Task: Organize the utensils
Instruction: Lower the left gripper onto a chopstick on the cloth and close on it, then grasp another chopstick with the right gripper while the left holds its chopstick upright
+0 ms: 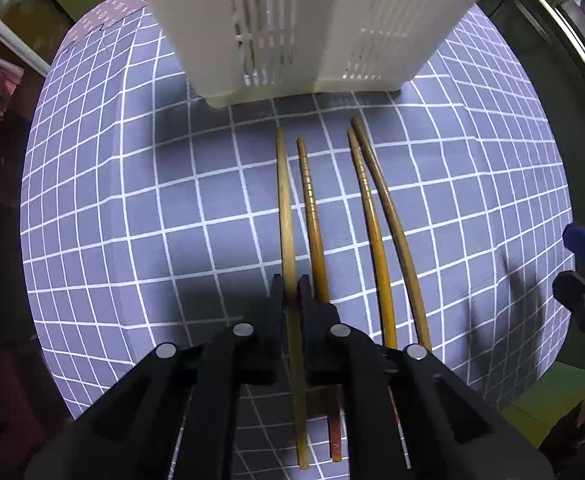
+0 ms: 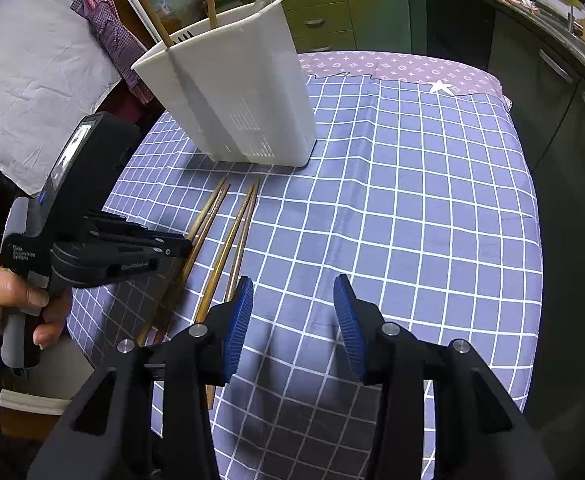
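Landmark: white slotted caddy (image 2: 232, 92) standing upright on the checked bench (image 2: 432, 208), a few sticks already standing in it.
Chopsticks: four lie side by side just in front of the caddy, tips toward it, butts toward the near bench edge.
Left tongs (image 1: 291, 292): pointing straight down, pressed together – pinching the leftmost chopstick (image 1: 285, 208) along its rear half, away from the caddy.
Right tongs (image 2: 292, 320): spread, nothing between the blue pads, hovering over bare cloth to the right of the sticks, well clear of the caddy.
Handling: light, stiff, thin wood – prob. smooth, so it may roll or swivel in the pinch.
Grip pt: rear-of-middle hold looks OK; nearer the middle would swing less when tipping upright for the caddy.
Next stick (image 1: 312, 208): ridged tip, lies just beside the held one – risk of nudging it on lift.
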Demonstrator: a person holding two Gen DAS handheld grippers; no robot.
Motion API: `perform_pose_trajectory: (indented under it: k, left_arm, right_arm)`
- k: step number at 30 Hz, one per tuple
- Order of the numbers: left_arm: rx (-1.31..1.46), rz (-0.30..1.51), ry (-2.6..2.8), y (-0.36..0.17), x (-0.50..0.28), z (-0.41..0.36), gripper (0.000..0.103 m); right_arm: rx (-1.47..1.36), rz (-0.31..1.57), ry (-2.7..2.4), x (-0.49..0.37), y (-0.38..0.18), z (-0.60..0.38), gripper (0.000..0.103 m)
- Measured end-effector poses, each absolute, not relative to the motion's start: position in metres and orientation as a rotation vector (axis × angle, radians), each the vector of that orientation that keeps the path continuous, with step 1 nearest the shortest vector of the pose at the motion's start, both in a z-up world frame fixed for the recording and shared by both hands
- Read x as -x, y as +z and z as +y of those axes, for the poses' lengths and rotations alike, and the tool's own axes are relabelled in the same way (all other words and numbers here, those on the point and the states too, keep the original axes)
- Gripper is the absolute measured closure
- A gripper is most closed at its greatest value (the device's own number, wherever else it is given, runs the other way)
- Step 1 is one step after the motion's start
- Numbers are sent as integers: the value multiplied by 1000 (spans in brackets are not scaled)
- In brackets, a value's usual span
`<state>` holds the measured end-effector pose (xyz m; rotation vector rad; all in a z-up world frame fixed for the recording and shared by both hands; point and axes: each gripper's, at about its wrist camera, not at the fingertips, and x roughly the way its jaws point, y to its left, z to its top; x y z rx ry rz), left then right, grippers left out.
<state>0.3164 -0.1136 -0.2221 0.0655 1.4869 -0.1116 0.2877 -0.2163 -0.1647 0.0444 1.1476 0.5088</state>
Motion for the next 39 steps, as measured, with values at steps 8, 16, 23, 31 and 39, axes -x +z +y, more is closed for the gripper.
perform_pose_trajectory:
  k: [8, 16, 23, 31, 39]
  left_arm:
    - [-37, 1317, -145, -170, -296, -92, 96]
    - [-26, 1037, -165, -103, -235, -55, 96]
    - [-49, 857, -145, -80, -196, -43, 96]
    - [-48, 830, -168, -81, -185, -40, 96]
    - [-59, 823, -184, -83, -185, -40, 96]
  right_arm:
    - [-21, 1176, 502, -290, -167, -212, 61]
    - [6, 1272, 509, -311, -180, -193, 61]
    - [73, 1358, 546, -323, -192, -148, 65]
    - [178, 1434, 504, -334, -214, -109, 81]
    - [271, 1459, 464, -336, -226, -86, 87]
